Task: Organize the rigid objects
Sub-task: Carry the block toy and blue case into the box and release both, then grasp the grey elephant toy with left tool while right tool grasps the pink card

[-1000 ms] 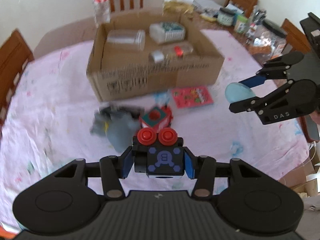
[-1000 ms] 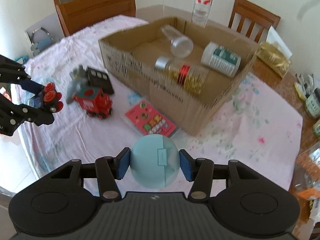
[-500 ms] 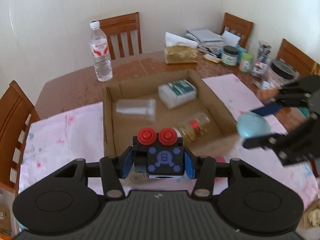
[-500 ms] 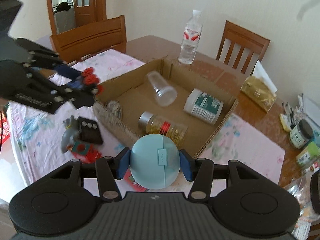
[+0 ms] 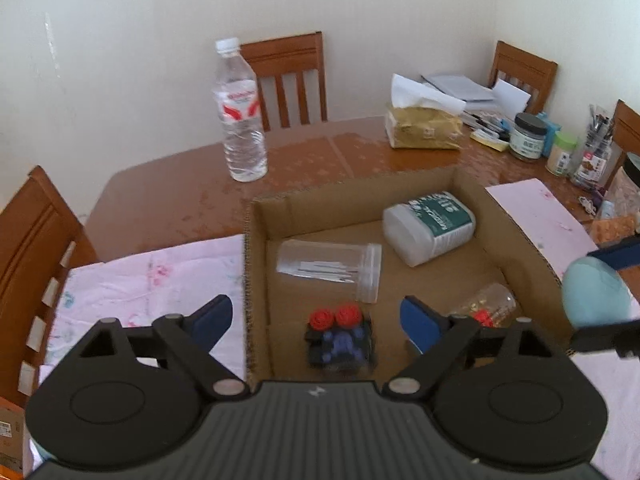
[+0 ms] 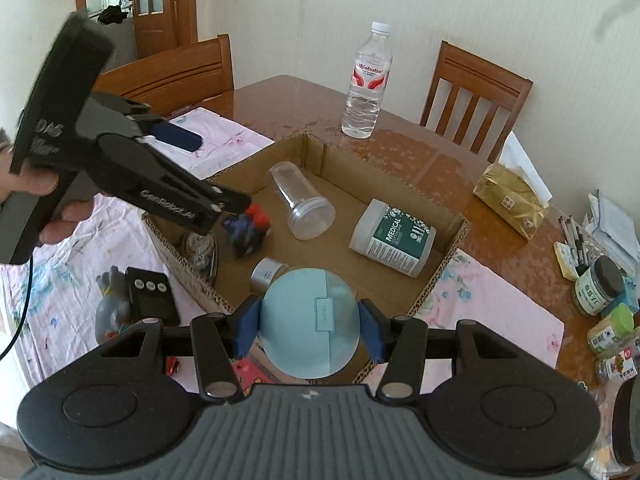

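Observation:
My left gripper (image 5: 316, 316) is open above the near-left part of the cardboard box (image 5: 476, 192). A black toy with two red knobs (image 5: 339, 338) is blurred just below it, inside the box; it also shows in the right wrist view (image 6: 247, 229). My right gripper (image 6: 308, 326) is shut on a pale blue round case (image 6: 309, 322) over the box's near rim (image 6: 440, 276); the case shows at the right edge of the left wrist view (image 5: 596, 294). The box holds a clear jar (image 5: 332, 266), a white tub (image 5: 430, 228) and a glitter jar (image 5: 486, 308).
A water bottle (image 5: 240, 112) stands behind the box. A tissue pack (image 5: 424, 126), jars and pens crowd the table's right end. On the pink cloth left of the box lie a black remote (image 6: 152, 294) and a grey toy (image 6: 110, 308). Wooden chairs surround the table.
My left gripper carried the black toy up over the box and opened; the toy has left the jaws and is in the box. My right gripper moved over the box's rim with the case.

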Available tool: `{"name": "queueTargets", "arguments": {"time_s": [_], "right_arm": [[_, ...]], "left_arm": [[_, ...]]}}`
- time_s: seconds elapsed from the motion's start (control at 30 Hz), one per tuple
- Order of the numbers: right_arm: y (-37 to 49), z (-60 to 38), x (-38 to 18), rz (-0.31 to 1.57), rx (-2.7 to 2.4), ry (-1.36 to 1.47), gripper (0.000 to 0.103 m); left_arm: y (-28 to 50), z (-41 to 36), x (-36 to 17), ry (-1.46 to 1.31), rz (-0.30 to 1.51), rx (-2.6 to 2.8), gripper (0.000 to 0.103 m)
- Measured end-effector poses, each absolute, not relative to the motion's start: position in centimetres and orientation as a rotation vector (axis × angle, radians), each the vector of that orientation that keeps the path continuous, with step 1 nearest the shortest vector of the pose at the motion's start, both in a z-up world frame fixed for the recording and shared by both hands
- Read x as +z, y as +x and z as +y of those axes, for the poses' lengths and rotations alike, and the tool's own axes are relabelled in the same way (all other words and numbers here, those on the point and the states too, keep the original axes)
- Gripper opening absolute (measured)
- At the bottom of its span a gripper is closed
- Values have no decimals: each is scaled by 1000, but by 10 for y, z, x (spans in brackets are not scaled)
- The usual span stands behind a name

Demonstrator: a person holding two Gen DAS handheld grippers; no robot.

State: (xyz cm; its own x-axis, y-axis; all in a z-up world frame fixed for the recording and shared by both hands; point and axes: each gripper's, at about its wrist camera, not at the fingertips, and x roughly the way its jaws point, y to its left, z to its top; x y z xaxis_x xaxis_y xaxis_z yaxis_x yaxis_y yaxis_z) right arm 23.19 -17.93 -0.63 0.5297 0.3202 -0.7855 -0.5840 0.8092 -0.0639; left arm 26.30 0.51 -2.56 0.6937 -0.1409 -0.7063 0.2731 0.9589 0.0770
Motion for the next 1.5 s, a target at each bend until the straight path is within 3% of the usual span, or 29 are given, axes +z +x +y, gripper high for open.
{"name": "queueTargets", "arguments": {"time_s": [0.23,0.9,0.97,1.03,1.1,1.5], "right_arm": [[251,-172,-11,859,546,-344,58],[323,-148,-35,910,486,-297,59],[326,-147,-37,909,474,-283,72],[326,-147,-34,893,453,-269,93],[322,-146,-30,877,446,-262,99],[286,-145,-18,864,382,-238,103]], "left_arm": [[226,29,-17,108,773,-199,98],[149,66,-30,61,841,-13,98],[148,67,-31,61,845,-9,98],[146,68,-31,65,848,-4,98],[146,69,-31,68,851,-5,98],[138,66,-43,103,895,-56,98]]}}
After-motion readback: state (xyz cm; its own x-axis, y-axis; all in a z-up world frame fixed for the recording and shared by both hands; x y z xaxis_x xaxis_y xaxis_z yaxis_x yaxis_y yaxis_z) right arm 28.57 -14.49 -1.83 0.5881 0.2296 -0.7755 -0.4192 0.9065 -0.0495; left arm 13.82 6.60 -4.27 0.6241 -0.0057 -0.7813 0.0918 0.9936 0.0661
